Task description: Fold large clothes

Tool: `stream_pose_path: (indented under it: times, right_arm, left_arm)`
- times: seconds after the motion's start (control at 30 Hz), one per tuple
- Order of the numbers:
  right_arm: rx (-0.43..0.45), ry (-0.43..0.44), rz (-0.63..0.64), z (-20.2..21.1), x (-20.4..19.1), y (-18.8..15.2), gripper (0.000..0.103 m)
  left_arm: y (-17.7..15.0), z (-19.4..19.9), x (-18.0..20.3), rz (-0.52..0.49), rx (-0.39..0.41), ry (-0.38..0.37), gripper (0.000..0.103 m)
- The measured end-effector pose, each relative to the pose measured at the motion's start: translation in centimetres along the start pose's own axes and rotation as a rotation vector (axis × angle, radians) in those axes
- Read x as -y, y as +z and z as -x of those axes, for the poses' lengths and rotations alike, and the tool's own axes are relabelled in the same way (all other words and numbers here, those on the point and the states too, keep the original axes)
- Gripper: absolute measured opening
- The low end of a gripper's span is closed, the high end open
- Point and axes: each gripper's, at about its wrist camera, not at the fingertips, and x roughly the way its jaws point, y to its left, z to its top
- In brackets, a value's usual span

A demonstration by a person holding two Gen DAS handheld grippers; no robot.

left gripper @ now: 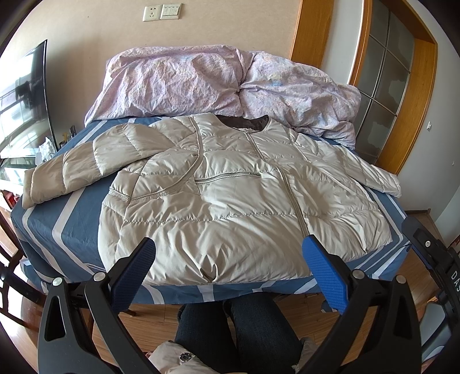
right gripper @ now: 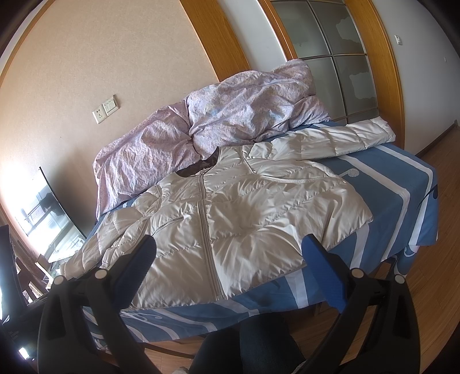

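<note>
Lying zipped and face-up across the bed (left gripper: 43, 230) near its front edge, puffy beige jacket (left gripper: 230, 201), both hand-held grippers, left (left gripper: 228, 260) and right (right gripper: 228, 260), hovering wide open and empty.

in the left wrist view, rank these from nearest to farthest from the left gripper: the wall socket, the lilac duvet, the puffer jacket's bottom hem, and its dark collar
From the left gripper:
1. Bottom hem of the shiny beige puffer jacket, right at the fingertips.
2. Dark brown collar, at the jacket's far end.
3. Crumpled lilac floral duvet, piled behind the collar.
4. White wall socket, up on the wall.
</note>
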Motion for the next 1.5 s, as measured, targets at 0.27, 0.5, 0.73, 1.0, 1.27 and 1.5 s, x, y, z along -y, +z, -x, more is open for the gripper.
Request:
stream_pose_path:
  times: [0.27, 0.5, 0.73, 1.0, 1.27, 1.5]
  right_arm:
    - [-0.001, -0.001, 0.000, 0.0, 0.0, 0.0, 0.101]
    - [0.000, -0.002, 0.000, 0.0, 0.0, 0.0, 0.101]
    - [-0.004, -0.028, -0.010, -0.9, 0.6, 0.6, 0.101]
    - [0.051, -0.062, -0.001, -4.1, 2.8, 3.1, 0.101]
    - [0.004, -0.139, -0.166, -9.8, 10.7, 10.6, 0.101]
    - [-0.080, -0.218, -0.515, -16.5, 22.1, 15.8, 0.091]
  left_arm:
    - [0.0, 0.0, 0.0, 0.000, -0.001, 0.000, 0.102]
    - [0.0, 0.0, 0.0, 0.000, -0.001, -0.001, 0.102]
    - [0.2, -0.4, -0.1, 0.003, -0.011, 0.000, 0.102]
    - [2.0, -3.5, -1.2, 0.002, -0.028, 0.007, 0.102]
    - [5.7, -7.9, -2.9, 0.000, -0.078, -0.052, 0.102]
    - [10.3, -12.4, -3.8, -0.053, -0.114, -0.070, 0.102]
